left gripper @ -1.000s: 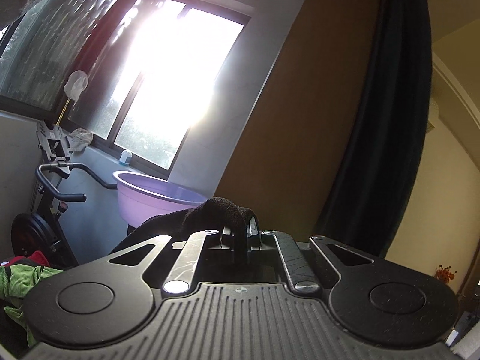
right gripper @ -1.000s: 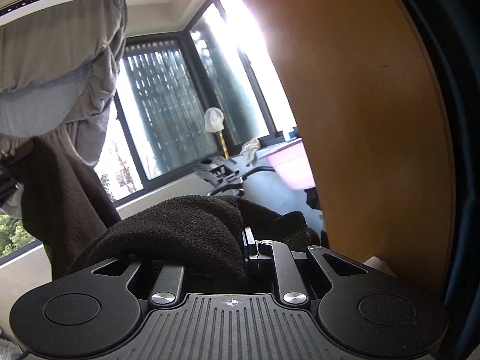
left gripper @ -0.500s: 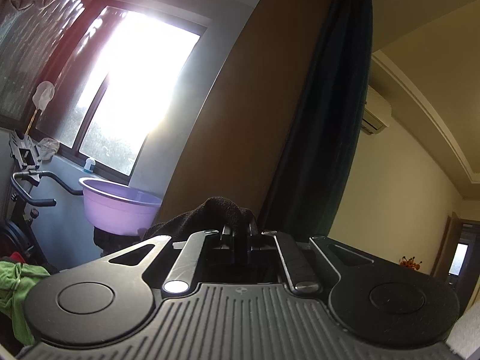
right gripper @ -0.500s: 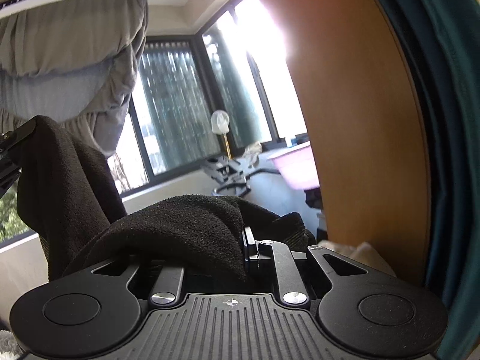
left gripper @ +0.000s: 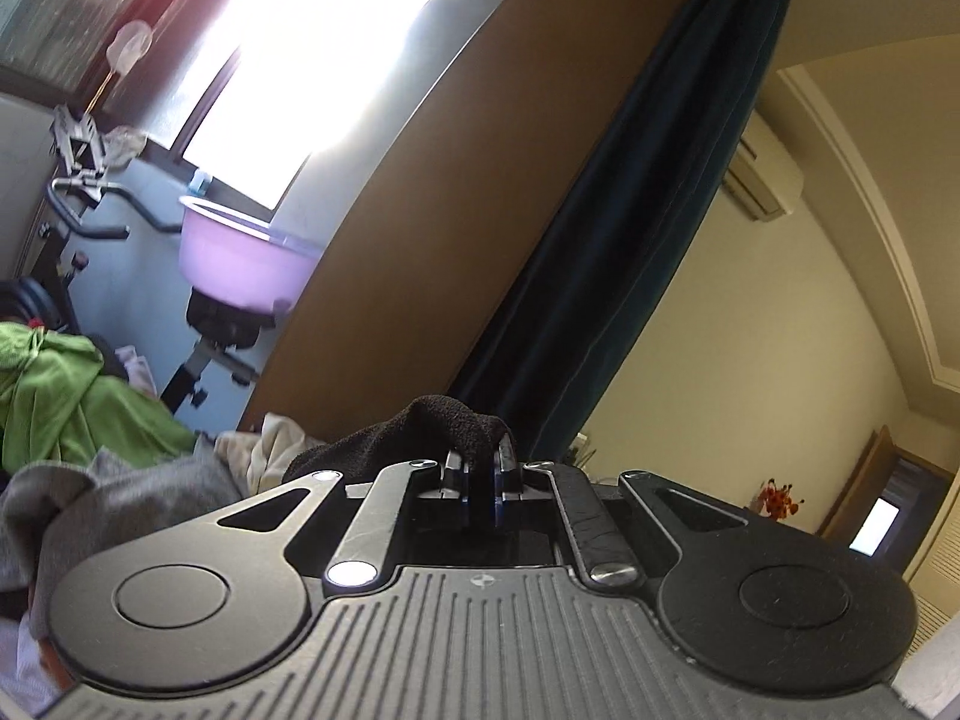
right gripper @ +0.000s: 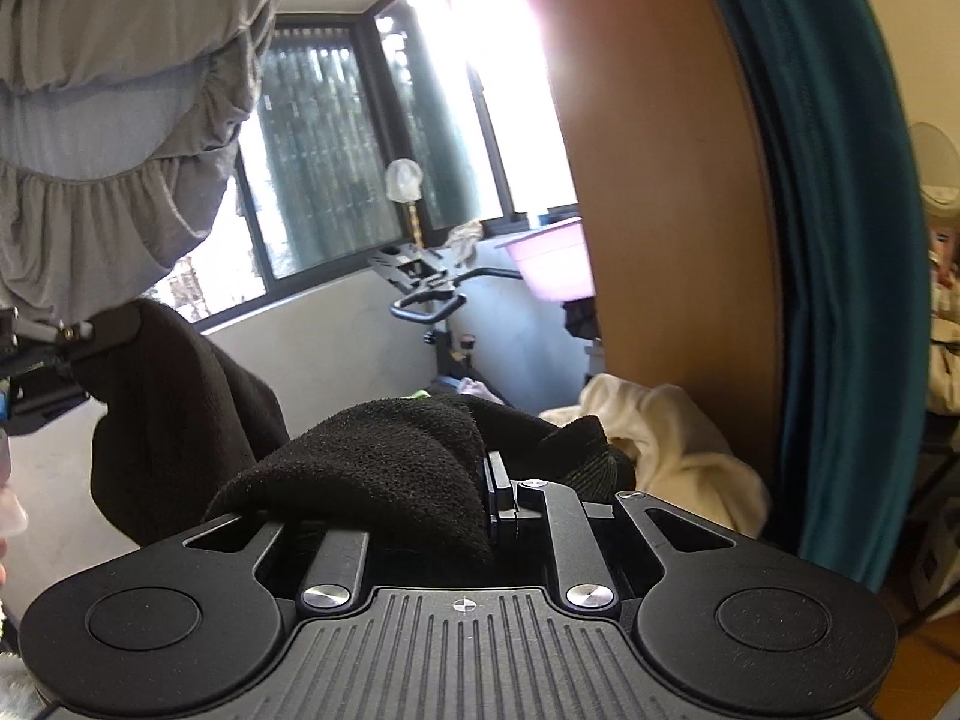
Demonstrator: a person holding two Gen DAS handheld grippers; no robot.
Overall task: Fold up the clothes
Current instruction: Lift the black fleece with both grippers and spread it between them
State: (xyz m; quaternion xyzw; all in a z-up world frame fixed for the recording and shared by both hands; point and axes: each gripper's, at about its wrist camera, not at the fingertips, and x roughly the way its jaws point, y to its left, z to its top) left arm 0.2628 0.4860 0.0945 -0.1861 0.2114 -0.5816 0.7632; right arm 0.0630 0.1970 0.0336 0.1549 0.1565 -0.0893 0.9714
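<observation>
Both grippers are clenched on one black garment (right gripper: 384, 468), a fleecy piece held up in the air between them. The left gripper (left gripper: 479, 468) pinches a bunched fold of it between its nearly closed jaws. The right gripper (right gripper: 480, 480) has the cloth heaped over its left finger, with only the right finger (right gripper: 497, 483) showing beside it. In the right wrist view the left gripper (right gripper: 72, 333) appears at the left edge, gripping another corner from which the garment hangs down.

The landmark is a tall brown panel (left gripper: 420, 192) dividing the room. To its left is a bright window (left gripper: 324, 42) with a dark frame, a lilac basin (left gripper: 246, 264) on the seat of an exercise bike (left gripper: 78, 222) below the window, and a pale grey wall. At the panel's foot lies a cream cloth (right gripper: 666, 432); further left of it are a green garment (left gripper: 66, 402) and a grey one (left gripper: 120, 498). Whatever surface these clothes lie on is hidden. To the panel's right hangs a dark teal curtain (left gripper: 630, 228), then a cream wall with an air conditioner (left gripper: 762, 174) high up and a doorway (left gripper: 876, 522) low down. Grey gathered fabric (right gripper: 114, 114) hangs high up, well left of the panel in the right wrist view.
</observation>
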